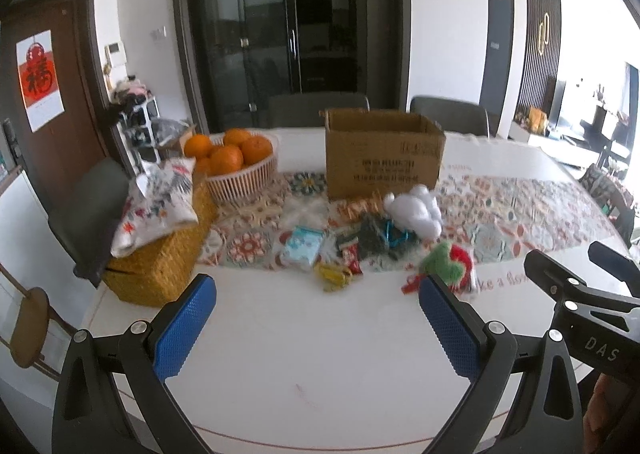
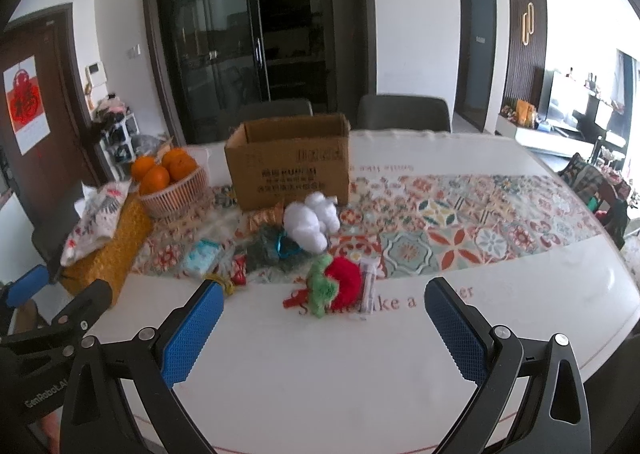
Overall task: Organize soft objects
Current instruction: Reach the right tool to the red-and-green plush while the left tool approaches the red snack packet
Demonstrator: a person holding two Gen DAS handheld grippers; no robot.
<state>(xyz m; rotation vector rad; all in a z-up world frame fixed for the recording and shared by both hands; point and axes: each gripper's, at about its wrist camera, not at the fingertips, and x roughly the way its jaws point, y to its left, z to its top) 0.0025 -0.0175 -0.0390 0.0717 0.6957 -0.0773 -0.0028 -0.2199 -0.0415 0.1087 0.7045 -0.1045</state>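
Both grippers hover low over the white worktop [image 1: 304, 354], side by side, and neither has anything in it. The left gripper [image 1: 316, 324] has its blue fingers [image 1: 182, 328] spread wide, with bare worktop between them. The right gripper [image 2: 324, 330] is just as wide apart, its blue fingers [image 2: 456, 334] released and empty. The soft things lie in a loose heap ahead of both sets of fingers, along the near edge of a patterned table runner [image 2: 460, 222]. Nearest is a red and green plush toy [image 2: 334, 284], straight ahead of the right fingers and clear of them; from the left gripper it sits just past the tip of the right-hand finger. Beyond it lies a white plush toy [image 2: 310, 220], with a dark green bundle [image 2: 266, 250] touching its left side. Further left, ahead of the left fingers, are a pale blue packet [image 1: 302, 248] and a few small wrapped bits [image 1: 334, 276]. Behind the heap stands an open cardboard box [image 1: 382, 152]. Off past the left fingers, a printed cushion [image 1: 158, 202] rests on a woven yellow basket [image 1: 160, 266], with a bowl of oranges [image 1: 236, 160] just behind.
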